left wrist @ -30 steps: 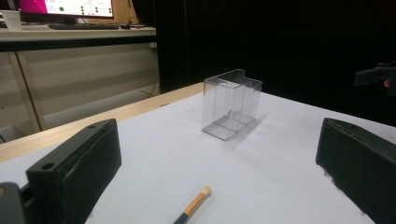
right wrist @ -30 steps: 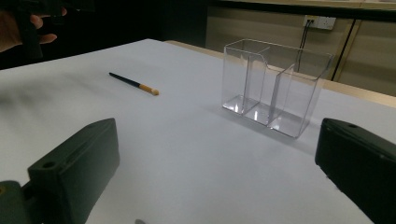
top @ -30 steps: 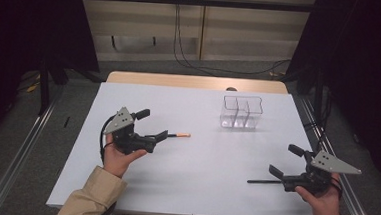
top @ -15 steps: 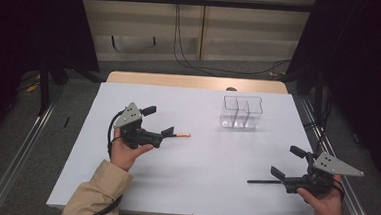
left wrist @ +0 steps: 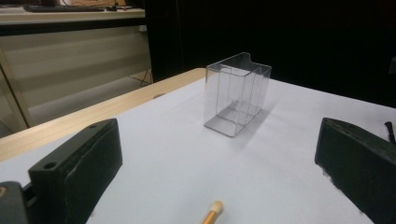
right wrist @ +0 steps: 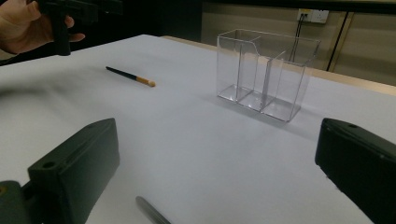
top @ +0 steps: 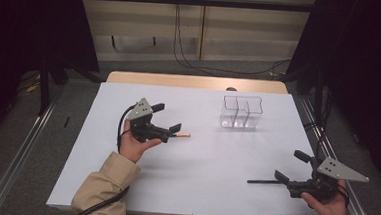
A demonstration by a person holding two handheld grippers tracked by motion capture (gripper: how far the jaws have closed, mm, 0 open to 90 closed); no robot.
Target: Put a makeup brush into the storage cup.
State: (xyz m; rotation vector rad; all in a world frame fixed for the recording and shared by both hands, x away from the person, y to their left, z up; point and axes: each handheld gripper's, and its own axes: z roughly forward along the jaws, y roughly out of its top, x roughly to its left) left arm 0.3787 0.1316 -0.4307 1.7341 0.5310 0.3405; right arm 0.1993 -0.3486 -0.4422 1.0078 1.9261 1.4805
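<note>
On the matte white table (top: 198, 188), the left gripper (top: 169, 131) hovers with jaws spread wide, holding nothing; a thin brush (top: 181, 135) with a black handle and tan tip lies flat between them, pointing toward three o'clock. At one o'clock stands a clear, hard-edged acrylic organizer (top: 241, 112) with three compartments. The right gripper (top: 289, 167), at four o'clock, gapes equally wide and empty over a slim dark stick (top: 261, 181).

White table (top: 198, 188): clear organizer (top: 241, 112), brush (top: 182, 135) (orange-tipped), dark stick (top: 261, 181).
</note>
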